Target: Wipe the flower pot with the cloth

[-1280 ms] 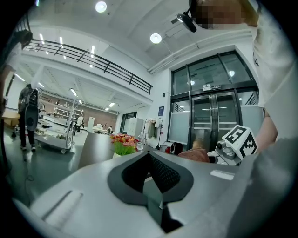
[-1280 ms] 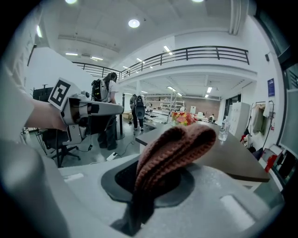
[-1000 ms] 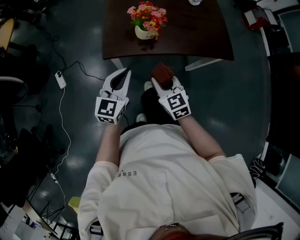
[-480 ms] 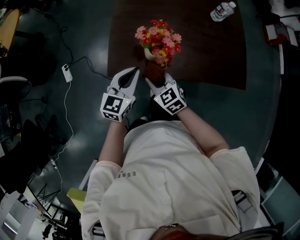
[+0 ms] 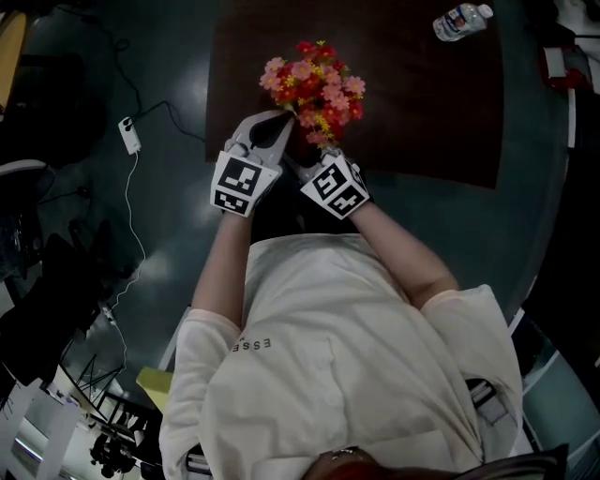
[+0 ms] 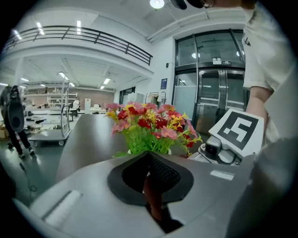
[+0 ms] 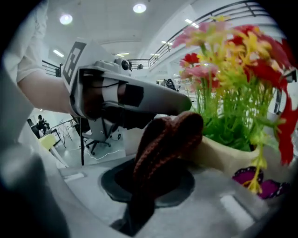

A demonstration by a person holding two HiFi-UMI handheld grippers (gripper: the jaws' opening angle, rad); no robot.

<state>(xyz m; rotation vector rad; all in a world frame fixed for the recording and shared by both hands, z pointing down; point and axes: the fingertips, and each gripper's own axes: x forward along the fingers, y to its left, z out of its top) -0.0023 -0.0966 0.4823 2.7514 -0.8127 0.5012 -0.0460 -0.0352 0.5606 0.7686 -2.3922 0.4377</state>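
Note:
A cream flower pot (image 7: 224, 153) full of red, pink and yellow flowers (image 5: 314, 84) stands near the front edge of the dark brown table (image 5: 422, 103). My right gripper (image 5: 302, 161) is shut on a red-brown knitted cloth (image 7: 167, 139), and the cloth's bunched end presses against the pot's side. My left gripper (image 5: 275, 127) is shut, and I see nothing held in it. Its tip (image 7: 179, 104) lies just above the cloth, close to the pot's left side. In the head view the flowers hide the pot, and the left gripper view shows mostly the flowers (image 6: 149, 123).
A plastic water bottle (image 5: 462, 21) lies at the table's far right. On the dark floor to the left lies a white power strip (image 5: 129, 136) with its cable. The person's body fills the lower head view.
Both grippers have moved forward from in front of the table to the pot. The cloth, held in the air before, now rests against the pot.

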